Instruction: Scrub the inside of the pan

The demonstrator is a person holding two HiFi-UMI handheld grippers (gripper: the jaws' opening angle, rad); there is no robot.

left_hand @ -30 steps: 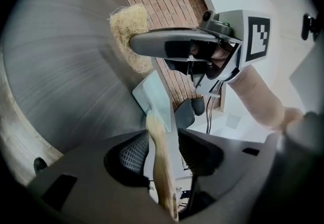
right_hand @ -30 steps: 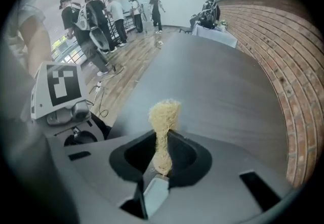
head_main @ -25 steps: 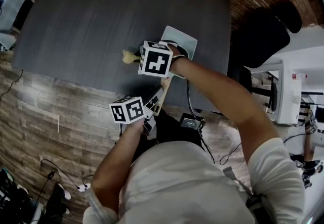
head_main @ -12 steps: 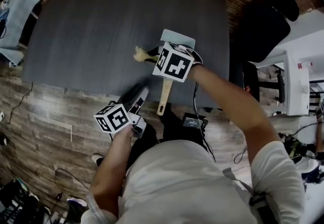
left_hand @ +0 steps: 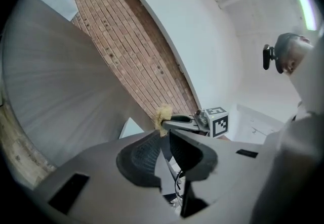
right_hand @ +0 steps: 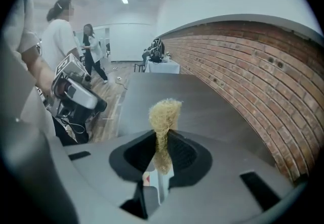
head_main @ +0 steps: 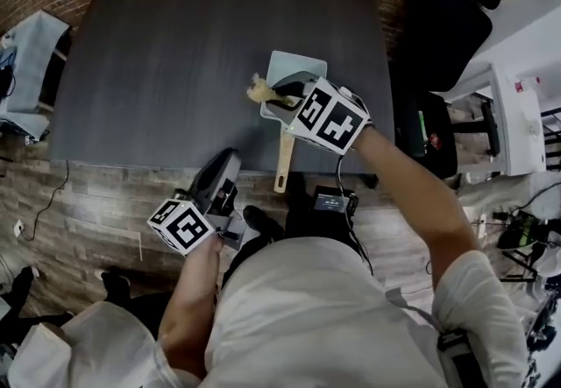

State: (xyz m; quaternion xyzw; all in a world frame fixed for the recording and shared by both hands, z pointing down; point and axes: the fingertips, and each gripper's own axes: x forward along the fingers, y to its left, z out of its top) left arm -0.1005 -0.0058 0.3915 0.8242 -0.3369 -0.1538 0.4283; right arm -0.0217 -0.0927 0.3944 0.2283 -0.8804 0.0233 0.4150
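Note:
A pale square pan (head_main: 299,66) with a wooden handle (head_main: 283,165) sits at the near right edge of the dark table (head_main: 175,45). My right gripper (head_main: 280,98) hovers over the pan's near left corner, shut on a frayed yellow scrubber (head_main: 259,92) that sticks out past its jaws (right_hand: 163,114). My left gripper (head_main: 230,158) hangs over the table's near edge, left of the handle and apart from it. Its jaws have just been closing and stand a narrow slit apart (left_hand: 164,141) with nothing between them. The left gripper view looks at the scrubber (left_hand: 163,115) and a corner of the pan (left_hand: 130,128).
A black chair (head_main: 447,23) stands right of the table, with white equipment (head_main: 508,128) beyond it. A black box with cables (head_main: 331,201) lies on the wooden floor below the pan handle. A brick wall runs behind the table. Two people (right_hand: 58,36) stand far off.
My left gripper has left the pan handle and drawn back to the left, off the table's edge. My right gripper has risen and shifted right with the scrubber, over the pan.

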